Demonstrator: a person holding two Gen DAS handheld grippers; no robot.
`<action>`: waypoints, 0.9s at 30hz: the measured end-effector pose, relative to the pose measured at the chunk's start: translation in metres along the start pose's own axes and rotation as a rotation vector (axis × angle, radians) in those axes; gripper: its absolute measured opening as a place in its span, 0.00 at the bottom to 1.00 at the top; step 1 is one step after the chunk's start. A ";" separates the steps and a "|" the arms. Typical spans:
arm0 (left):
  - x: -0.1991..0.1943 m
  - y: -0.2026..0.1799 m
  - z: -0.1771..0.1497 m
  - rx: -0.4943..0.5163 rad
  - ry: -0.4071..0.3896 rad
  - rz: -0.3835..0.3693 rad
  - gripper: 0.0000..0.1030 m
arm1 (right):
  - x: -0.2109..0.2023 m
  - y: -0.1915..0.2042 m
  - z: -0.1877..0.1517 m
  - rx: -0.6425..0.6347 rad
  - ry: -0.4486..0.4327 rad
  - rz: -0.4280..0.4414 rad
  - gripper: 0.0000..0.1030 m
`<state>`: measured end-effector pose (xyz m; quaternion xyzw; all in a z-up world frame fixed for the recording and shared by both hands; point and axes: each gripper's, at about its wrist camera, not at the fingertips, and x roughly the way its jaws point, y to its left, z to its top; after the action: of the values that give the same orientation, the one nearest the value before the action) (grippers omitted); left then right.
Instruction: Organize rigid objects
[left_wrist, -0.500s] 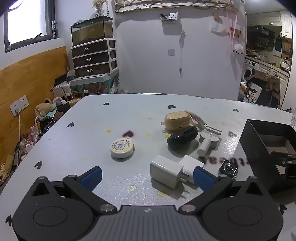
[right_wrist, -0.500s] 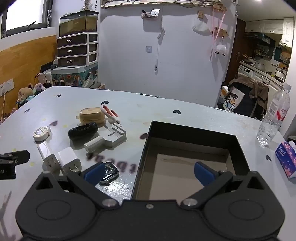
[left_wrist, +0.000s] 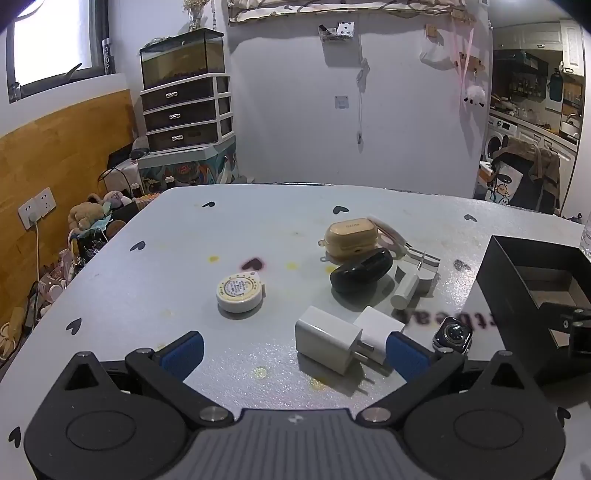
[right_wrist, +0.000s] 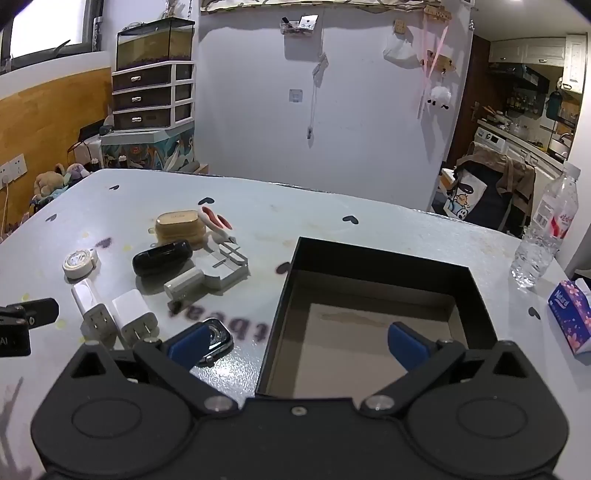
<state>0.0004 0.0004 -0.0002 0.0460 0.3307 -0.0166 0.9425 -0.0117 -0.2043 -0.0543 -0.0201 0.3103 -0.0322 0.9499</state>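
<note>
Both the left hand-held gripper (left_wrist: 293, 350) and right hand-held gripper (right_wrist: 297, 341) spread wide, empty, over the worktop (left_wrist: 258, 229); chargers (left_wrist: 328, 341) lie beside the black box (right_wrist: 369, 266).

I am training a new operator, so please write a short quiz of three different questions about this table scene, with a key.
1. True or false: the black rectangular cardboard box already holds the small silver-edged smartwatch.
2. Multiple choice: the round white tape measure with a yellow label lies A) inside the box, B) alone on the grey table, left of the other items, C) on the tan earbud case.
3. Fill in: both the left gripper and the right gripper are ____.

Key: 1 false, the box is empty; 2 B; 3 open.
</note>
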 end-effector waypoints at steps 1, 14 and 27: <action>0.000 0.000 0.000 0.000 0.000 0.000 1.00 | 0.000 -0.001 0.000 0.000 0.000 0.000 1.00; 0.007 -0.006 -0.007 -0.008 0.008 -0.008 1.00 | 0.002 0.003 -0.003 -0.008 0.011 -0.008 1.00; 0.008 -0.005 -0.007 -0.011 0.012 -0.011 1.00 | 0.003 0.004 -0.003 -0.009 0.014 -0.009 1.00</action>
<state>0.0023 -0.0041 -0.0113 0.0392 0.3366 -0.0197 0.9406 -0.0111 -0.2010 -0.0588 -0.0257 0.3170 -0.0354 0.9474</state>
